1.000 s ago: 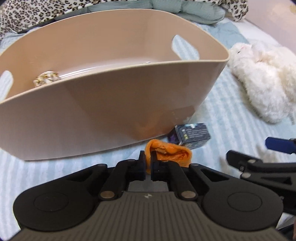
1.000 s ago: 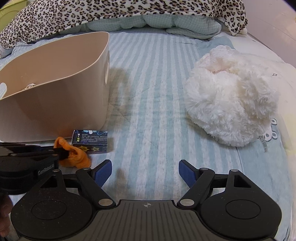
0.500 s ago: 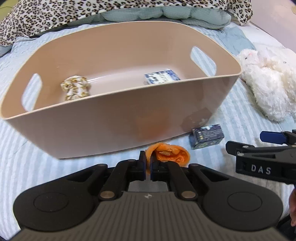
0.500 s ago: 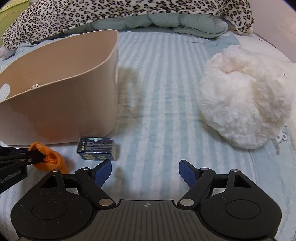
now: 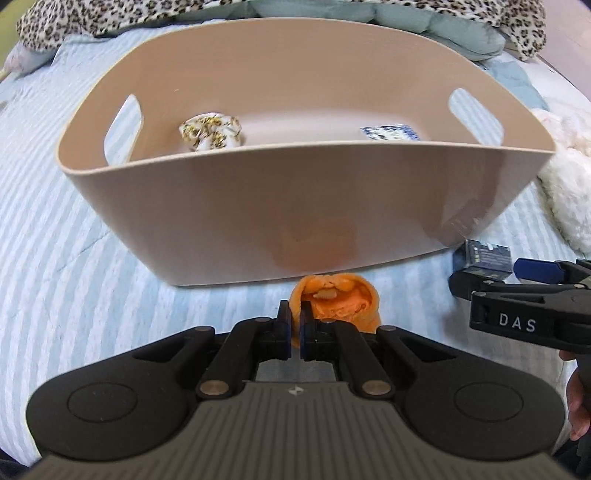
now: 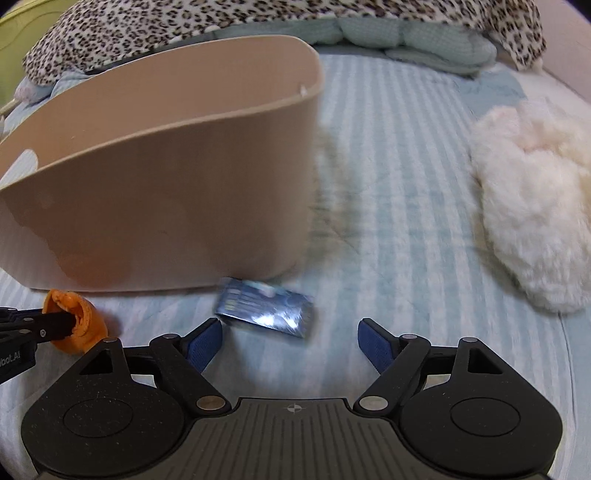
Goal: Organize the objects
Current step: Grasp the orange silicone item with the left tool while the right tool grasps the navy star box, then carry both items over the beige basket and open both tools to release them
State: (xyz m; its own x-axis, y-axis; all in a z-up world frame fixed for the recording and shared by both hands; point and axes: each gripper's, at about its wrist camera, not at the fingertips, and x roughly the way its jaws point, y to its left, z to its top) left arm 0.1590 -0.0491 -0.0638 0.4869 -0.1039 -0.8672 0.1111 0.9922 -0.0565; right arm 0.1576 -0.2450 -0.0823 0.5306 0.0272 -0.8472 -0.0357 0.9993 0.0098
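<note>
A beige plastic basket (image 5: 295, 206) with handle slots stands on the striped bed; it also shows in the right wrist view (image 6: 166, 192). Inside lie a floral cloth bundle (image 5: 211, 131) and a blue-white packet (image 5: 389, 133). My left gripper (image 5: 295, 325) is shut on an orange cloth item (image 5: 336, 302), held in front of the basket's near wall; it shows in the right wrist view (image 6: 77, 321) too. My right gripper (image 6: 290, 341) is open, just short of a small dark blue box (image 6: 266, 308) on the bed by the basket's corner (image 5: 484, 254).
A white fluffy plush (image 6: 532, 221) lies on the bed to the right. A leopard-print blanket (image 6: 258, 18) and a pale green pillow (image 6: 406, 40) lie behind the basket. The striped sheet (image 6: 388, 166) spreads between basket and plush.
My left gripper has risen with the orange cloth, so the basket's inside now shows. My right gripper has moved left and forward toward the dark blue box.
</note>
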